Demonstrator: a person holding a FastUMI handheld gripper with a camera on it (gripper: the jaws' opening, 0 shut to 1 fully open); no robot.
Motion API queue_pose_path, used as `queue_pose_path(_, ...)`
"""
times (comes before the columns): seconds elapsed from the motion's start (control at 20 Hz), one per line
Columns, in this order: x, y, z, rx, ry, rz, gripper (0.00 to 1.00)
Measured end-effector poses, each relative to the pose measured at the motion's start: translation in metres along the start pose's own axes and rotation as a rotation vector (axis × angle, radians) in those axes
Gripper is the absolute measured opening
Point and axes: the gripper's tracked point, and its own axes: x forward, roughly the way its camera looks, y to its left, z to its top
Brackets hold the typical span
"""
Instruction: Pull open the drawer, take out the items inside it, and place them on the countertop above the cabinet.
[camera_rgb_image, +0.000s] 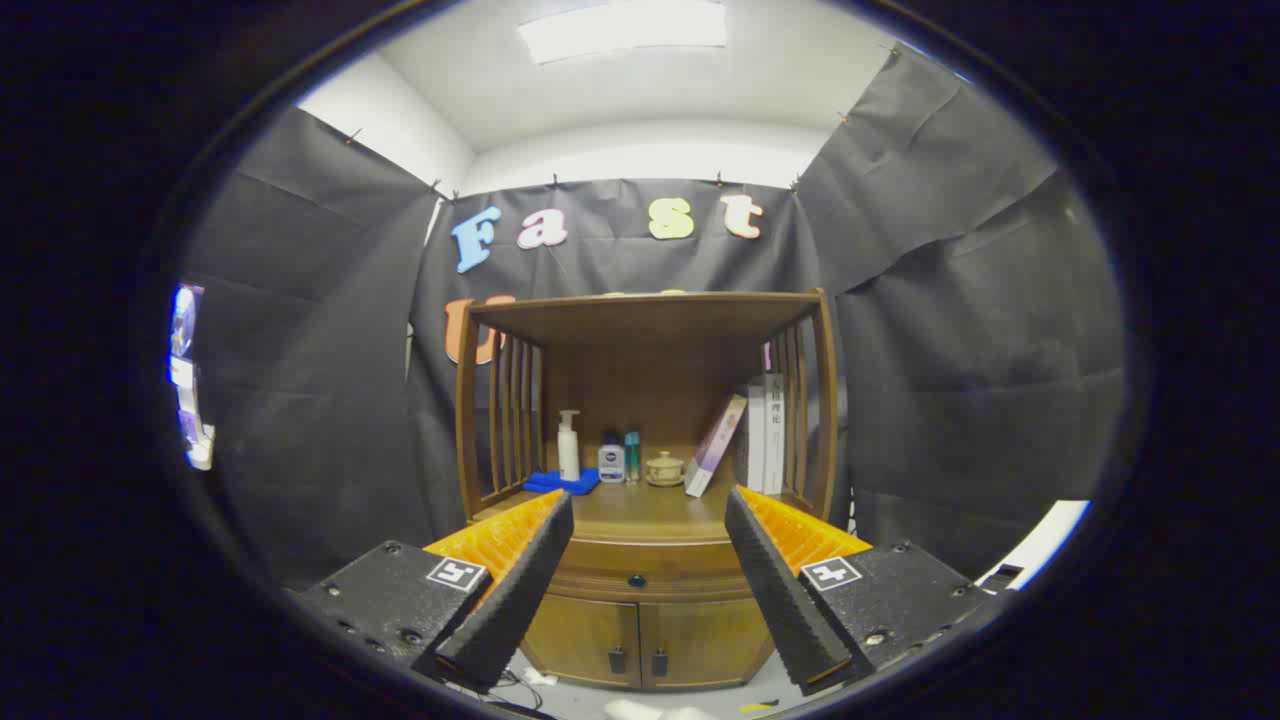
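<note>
We are facing the wooden cabinet (645, 600) straight on from a little way off, our gripper (648, 525) held out in front with its two fingers spread wide and nothing between them. In the lower middle of the frame, in the gap between the fingers and well beyond their tips, sits the drawer (640, 580), a shallow band across the cabinet front with a small dark knob (637, 580) at its centre. The drawer looks fully closed. Its long axis runs left to right across the frame, so we judge the pull has to come straight back toward us, along the line the fingers already point.

The knob lies almost dead ahead, centred between the fingers and somewhat below their tips. We take it that the coming move is a forward advance with a slight drop, then a closing of the fingers on the knob.

Just above the drawer is the countertop (640, 505), a flat wooden shelf floor where the items should end up. Toward its back stand a pump bottle (568, 445), a blue cloth (562, 483), two small containers (618, 458), a little lidded pot (664, 468) and leaning books (745, 440); the front strip appears bare. Below the drawer, two cupboard doors (640, 640) stay out of our concern.
</note>
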Motion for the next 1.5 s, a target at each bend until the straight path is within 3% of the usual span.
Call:
queue_pose_path(0.8,0.017,0.009,-0.021,-0.007,0.019,0.017,0.99)
queue_pose_path(1.25,0.07,0.009,-0.091,0.016,0.088,0.032,0.99)
queue_pose_path(1.5,0.106,0.009,-0.144,-0.041,0.125,0.026,1.0)
